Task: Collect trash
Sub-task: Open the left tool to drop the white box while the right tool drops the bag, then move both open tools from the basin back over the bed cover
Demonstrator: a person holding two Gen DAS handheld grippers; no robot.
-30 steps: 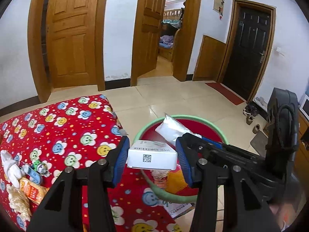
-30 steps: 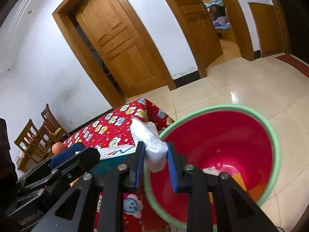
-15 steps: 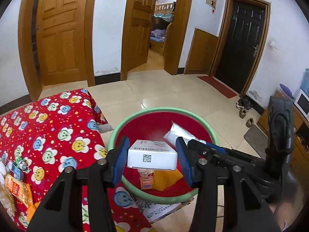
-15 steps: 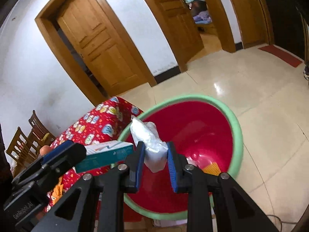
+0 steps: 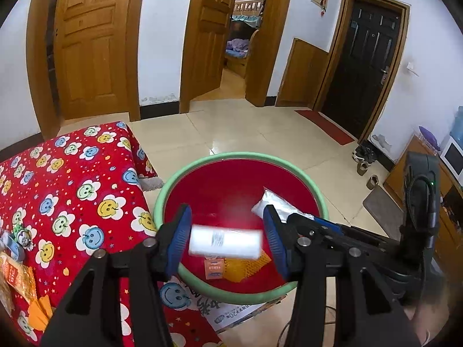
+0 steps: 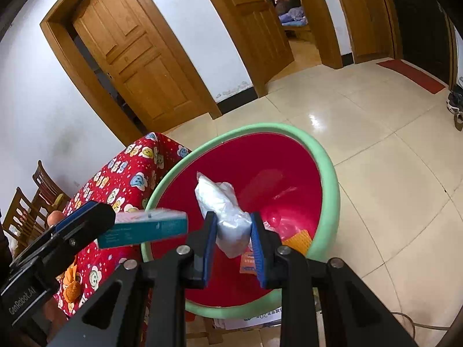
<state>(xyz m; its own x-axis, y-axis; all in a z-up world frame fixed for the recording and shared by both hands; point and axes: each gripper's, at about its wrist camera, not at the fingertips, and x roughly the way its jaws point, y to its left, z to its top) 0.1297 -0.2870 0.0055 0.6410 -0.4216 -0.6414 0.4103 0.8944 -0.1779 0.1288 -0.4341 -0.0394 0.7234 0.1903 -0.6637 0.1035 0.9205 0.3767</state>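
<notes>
A red basin with a green rim [image 5: 240,156] stands on the floor beside the table. My left gripper [image 5: 226,227] hangs over it and its jaws are opening. The white box with a barcode [image 5: 225,244] is blurred between the blue pads with a gap on each side, touching neither. From the right wrist view the same box [image 6: 144,228] shows its teal side beyond the basin rim [image 6: 327,173]. My right gripper [image 6: 233,232] is shut on a crumpled clear plastic bag [image 6: 225,211] above the basin. That bag [image 5: 272,201] also shows in the left wrist view.
An orange foam net [image 5: 246,266] and a small orange packet [image 5: 214,269] lie in the basin. The table with the red smiley cloth [image 5: 72,190] is to the left, with snack wrappers [image 5: 17,271] on it. Printed paper [image 5: 231,312] lies under the basin. Wooden chairs [image 6: 26,202] stand behind the table.
Both grippers have moved from the table edge to above the basin and sunk a little. The left jaws have widened and the white box has come loose and dropped slightly. The right grip is unchanged.
</notes>
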